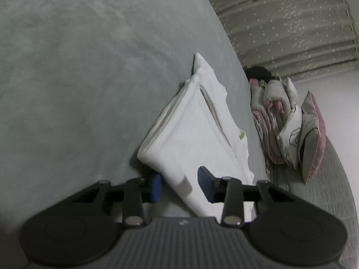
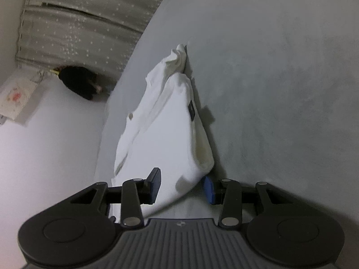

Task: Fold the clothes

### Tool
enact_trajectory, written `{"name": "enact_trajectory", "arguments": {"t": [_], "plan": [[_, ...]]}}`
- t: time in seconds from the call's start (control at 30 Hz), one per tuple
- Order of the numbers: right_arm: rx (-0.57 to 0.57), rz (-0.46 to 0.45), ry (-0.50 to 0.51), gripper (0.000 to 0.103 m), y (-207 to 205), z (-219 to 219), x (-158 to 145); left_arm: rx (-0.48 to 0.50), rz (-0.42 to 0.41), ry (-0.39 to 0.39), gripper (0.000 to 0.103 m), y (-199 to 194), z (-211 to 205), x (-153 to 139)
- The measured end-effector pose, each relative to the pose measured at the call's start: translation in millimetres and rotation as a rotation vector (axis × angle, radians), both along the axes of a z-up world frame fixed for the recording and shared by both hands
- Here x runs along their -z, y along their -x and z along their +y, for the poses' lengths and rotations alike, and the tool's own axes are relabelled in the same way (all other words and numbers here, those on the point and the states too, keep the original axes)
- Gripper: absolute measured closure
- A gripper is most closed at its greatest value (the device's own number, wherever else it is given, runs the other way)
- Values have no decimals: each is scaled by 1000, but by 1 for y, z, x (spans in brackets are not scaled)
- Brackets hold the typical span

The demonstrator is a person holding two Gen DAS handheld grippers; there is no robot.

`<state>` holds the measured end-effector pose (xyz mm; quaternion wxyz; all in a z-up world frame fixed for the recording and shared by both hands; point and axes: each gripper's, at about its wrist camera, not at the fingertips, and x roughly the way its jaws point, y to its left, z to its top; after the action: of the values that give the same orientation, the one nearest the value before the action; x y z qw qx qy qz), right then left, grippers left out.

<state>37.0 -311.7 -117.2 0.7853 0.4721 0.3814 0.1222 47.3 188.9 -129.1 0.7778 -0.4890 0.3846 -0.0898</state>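
A folded white garment (image 1: 190,123) stretches away from me over the grey bed cover (image 1: 78,78). Its near end runs between the blue pads of my left gripper (image 1: 180,186) and fills the gap, so the gripper is shut on it. In the right wrist view the same white garment (image 2: 163,130), with a small black label (image 2: 191,109), has its near end filling the gap of my right gripper (image 2: 181,186), which is shut on it. Dark shadows along the garment's edges show it raised slightly off the bed cover (image 2: 280,89).
A pile of pink and white pillows (image 1: 291,123) lies beyond the bed's edge. A star-patterned grey fabric (image 2: 78,29) hangs at the back. On the pale floor lie a black object (image 2: 78,83) and a white sheet with a pink print (image 2: 15,96).
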Motion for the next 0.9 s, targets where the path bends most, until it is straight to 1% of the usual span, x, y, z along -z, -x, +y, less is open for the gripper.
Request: {"name": "enact_trajectory", "arguments": {"t": [0.13, 0.2, 0.23, 0.27, 0.3, 0.33, 0.37, 0.43, 0.47, 0.53, 0.63, 0.7, 0.8, 0.9], "plan": [[15, -22, -2, 63, -10, 2, 1, -38, -11, -11, 71, -7, -9, 0], [17, -27, -2, 67, -16, 5, 2, -49, -12, -17, 72, -11, -12, -1], [16, -25, 1, 69, -19, 6, 3, -55, -10, -21, 74, -12, -14, -1], [14, -22, 4, 76, -22, 7, 4, -59, -8, -24, 75, -13, -14, -1], [11, -19, 6, 84, -24, 7, 4, -65, -2, -25, 81, -15, -14, -1], [9, -15, 8, 88, -27, 8, 5, -71, 6, -25, 86, -17, -15, 0], [9, -12, 3, 90, -29, 8, 7, -75, 15, -23, 87, -18, -15, 0], [11, -7, -13, 91, -32, 6, 7, -82, 36, -10, 92, -22, -15, 2], [9, -11, -14, 92, -32, 6, 6, -88, 45, -2, 92, -23, -14, 2], [3, -29, -17, 92, -32, 5, 2, -95, 49, -9, 94, -22, -17, 0], [-10, -77, -29, 93, -29, 4, -5, -98, 33, -33, 94, -19, -21, -6], [-17, -100, -42, 94, -27, 3, -9, -101, 18, -33, 94, -14, -20, -12], [-25, -110, -60, 95, -23, 0, -14, -102, 1, -25, 94, -8, -20, -21], [-37, -114, -66, 95, -18, -3, -18, -93, 2, -17, 95, 4, -18, -26]]}}
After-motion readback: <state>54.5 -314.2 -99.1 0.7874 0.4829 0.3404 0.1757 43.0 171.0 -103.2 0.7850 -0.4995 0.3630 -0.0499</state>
